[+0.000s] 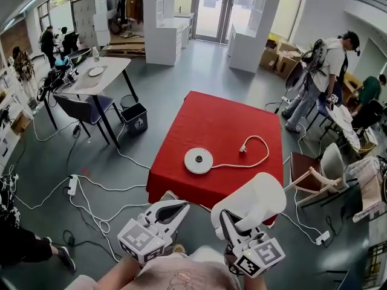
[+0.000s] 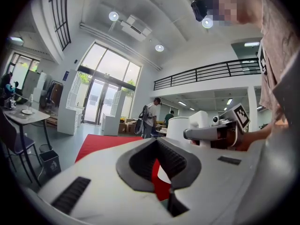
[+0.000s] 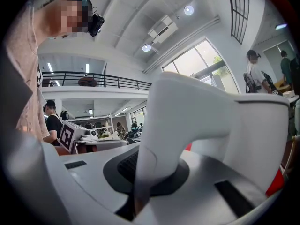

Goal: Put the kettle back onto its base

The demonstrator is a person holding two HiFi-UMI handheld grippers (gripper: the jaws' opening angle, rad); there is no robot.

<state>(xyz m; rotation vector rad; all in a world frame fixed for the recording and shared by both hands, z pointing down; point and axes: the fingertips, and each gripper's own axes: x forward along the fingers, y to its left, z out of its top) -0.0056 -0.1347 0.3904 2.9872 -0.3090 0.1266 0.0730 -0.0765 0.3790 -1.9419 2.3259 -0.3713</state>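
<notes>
The white kettle [image 1: 253, 199] hangs at the near edge of the red table [image 1: 211, 122], and my right gripper [image 1: 230, 220] is shut on its handle [image 3: 159, 139]. In the right gripper view the kettle body [image 3: 243, 125] fills the right side. The round white base [image 1: 198, 161] lies on the table ahead of and left of the kettle, and its cord [image 1: 257, 156] loops to a plug [image 1: 243, 148]. My left gripper [image 1: 179, 209] is beside the kettle on its left, shut and holding nothing [image 2: 157, 146]. The kettle [image 2: 185, 125] and right gripper [image 2: 220, 131] also show in the left gripper view.
A wood and white chair [image 1: 320, 174] stands by the table's right side. Power strips and cables [image 1: 72, 186] trail over the floor at left. A black bin [image 1: 136, 118] and a desk [image 1: 97, 74] stand farther left. People [image 1: 323, 71] are at the far right.
</notes>
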